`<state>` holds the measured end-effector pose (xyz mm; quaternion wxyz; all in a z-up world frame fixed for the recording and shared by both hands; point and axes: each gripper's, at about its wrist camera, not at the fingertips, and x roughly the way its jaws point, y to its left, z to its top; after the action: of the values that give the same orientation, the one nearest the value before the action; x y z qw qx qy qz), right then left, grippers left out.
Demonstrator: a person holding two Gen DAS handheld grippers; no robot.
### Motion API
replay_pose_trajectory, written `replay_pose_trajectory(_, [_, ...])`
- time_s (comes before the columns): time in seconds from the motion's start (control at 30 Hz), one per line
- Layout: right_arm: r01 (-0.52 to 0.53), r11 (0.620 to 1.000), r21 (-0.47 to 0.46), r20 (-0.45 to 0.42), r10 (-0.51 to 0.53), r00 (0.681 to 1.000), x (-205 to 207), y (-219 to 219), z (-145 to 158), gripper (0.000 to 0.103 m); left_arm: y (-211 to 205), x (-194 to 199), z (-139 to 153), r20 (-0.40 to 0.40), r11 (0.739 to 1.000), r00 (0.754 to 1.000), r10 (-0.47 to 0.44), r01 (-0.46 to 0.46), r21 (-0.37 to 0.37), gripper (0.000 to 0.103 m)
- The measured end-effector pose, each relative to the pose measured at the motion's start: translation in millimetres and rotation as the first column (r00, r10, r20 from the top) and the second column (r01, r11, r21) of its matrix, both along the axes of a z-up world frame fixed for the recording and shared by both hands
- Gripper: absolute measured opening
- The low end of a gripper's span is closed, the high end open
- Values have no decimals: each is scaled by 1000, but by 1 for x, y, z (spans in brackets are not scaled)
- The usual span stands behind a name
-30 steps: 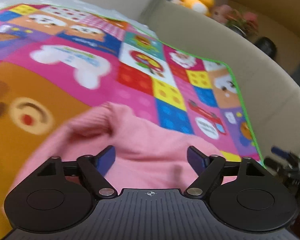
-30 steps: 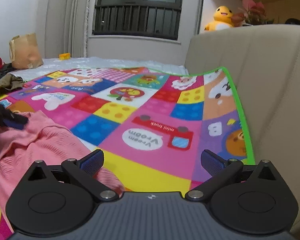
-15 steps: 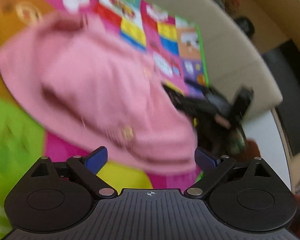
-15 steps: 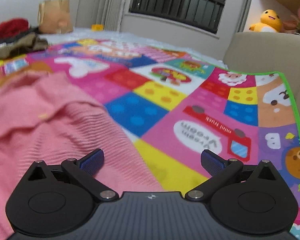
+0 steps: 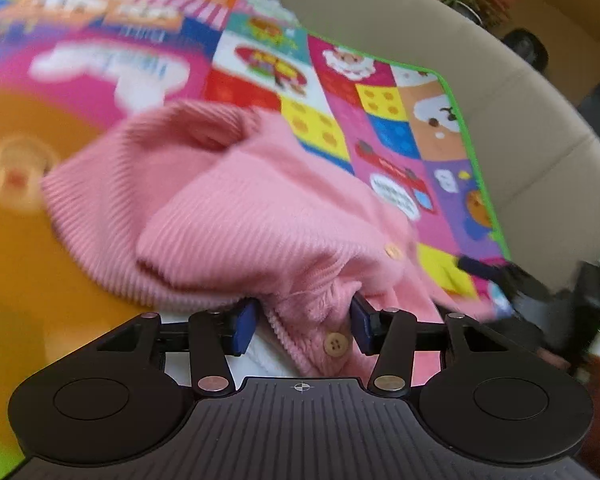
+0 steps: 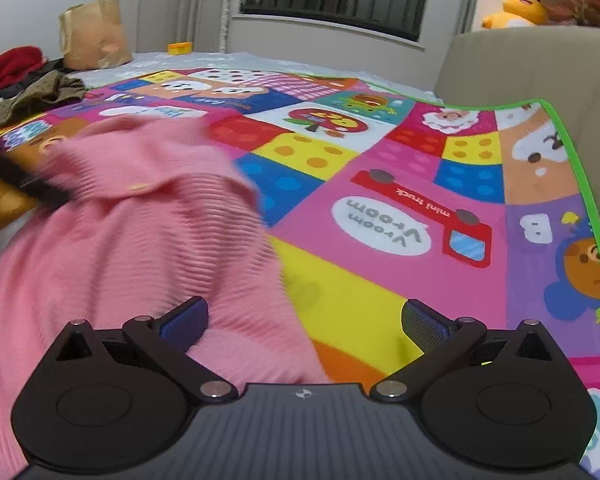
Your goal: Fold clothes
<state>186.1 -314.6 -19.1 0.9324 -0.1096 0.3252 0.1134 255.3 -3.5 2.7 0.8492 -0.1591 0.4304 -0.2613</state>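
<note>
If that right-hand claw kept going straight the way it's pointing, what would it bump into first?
Probably the colourful cartoon play mat: the open right claw points down at its yellow patch. The pink ribbed knit cardigan lies just beside its left finger, so it might brush that edge; depth is hard to judge.

Pink cardigan (image 5: 236, 208): ribbed knit cloth, matt, soft; smooth plastic-looking button (image 5: 336, 347) between left tongs' pads. Play mat (image 6: 380, 208) ahead of right tongs: smooth printed surface, slight sheen. Sofa (image 6: 532, 64) beyond: smooth beige upholstery. Paper bag (image 6: 94, 34) far left: creased, matt.

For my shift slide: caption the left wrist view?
Left gripper closing on the pink cardigan's buttoned edge over the play mat.
</note>
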Motion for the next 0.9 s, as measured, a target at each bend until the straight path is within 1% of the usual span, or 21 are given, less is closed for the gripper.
replay_pose_trajectory(0.07, [-31,999,23,-15,31,999,-8,8,4,103,-2,19,2,29,999,999,15,-15,33,53])
replay_pose_trajectory(0.13, [-72,996,61,-32,74,997,-18,17,9,103,0,36,2,52,997,997,57,-59,56,54])
replay_pose_trajectory(0.17, [-114,990,80,-37,117,992,-25,25,11,103,4,42,1,57,995,995,80,-83,59,55])
replay_pose_trajectory(0.23, [-225,970,96,-47,230,972,-40,44,13,103,12,50,-1,58,991,991,121,-124,55,58])
replay_pose_trajectory(0.27, [-270,959,80,-44,274,961,-47,52,13,103,17,48,-1,52,990,990,131,-134,48,58])
replay_pose_trajectory(0.3, [-303,952,37,-29,304,952,-53,57,14,103,22,46,0,49,989,989,140,-142,44,60])
replay_pose_trajectory(0.37, [-359,932,-48,-6,359,933,-63,66,15,103,32,32,2,69,987,987,144,-149,68,61])
replay_pose_trajectory(0.4, [-359,931,-66,-2,359,933,-63,65,16,103,37,24,4,81,985,986,146,-153,82,64])
replay_pose_trajectory(0.43, [-355,931,-78,1,357,934,-62,62,17,103,42,15,6,100,982,983,152,-162,102,70])
replay_pose_trajectory(0.47, [-336,940,-61,-6,336,942,-59,57,18,103,48,6,8,117,978,981,157,-171,118,71])
replay_pose_trajectory(0.5, [-316,948,-43,-13,315,949,-56,51,19,103,55,-3,10,121,978,979,163,-176,108,72])
replay_pose_trajectory(0.53, [-290,957,-17,-23,290,957,-53,45,18,103,60,-11,11,110,983,981,162,-170,72,73])
replay_pose_trajectory(0.57, [-263,965,13,-37,263,964,-49,39,17,103,64,-18,12,89,989,985,149,-150,12,75])
replay_pose_trajectory(0.63, [-198,974,107,-104,209,972,-41,29,9,103,66,-31,11,54,990,993,105,-99,-97,79])
replay_pose_trajectory(0.7, [-115,968,223,-197,160,967,-32,19,-3,103,52,-42,7,44,992,998,54,-49,-113,80])
replay_pose_trajectory(0.73, [-97,967,237,-179,141,974,-36,19,-5,103,44,-48,5,41,993,999,28,-23,-118,79])
replay_pose_trajectory(0.77, [-83,966,243,-163,125,979,-40,19,-7,103,35,-54,3,48,994,999,0,5,-108,79])
replay_pose_trajectory(0.8, [-93,973,210,-159,128,979,-44,23,-5,103,27,-61,1,59,995,998,-33,38,-97,79])
replay_pose_trajectory(0.9, [-143,976,164,-157,169,973,-56,26,5,103,12,-80,2,96,989,988,-119,126,-76,79])
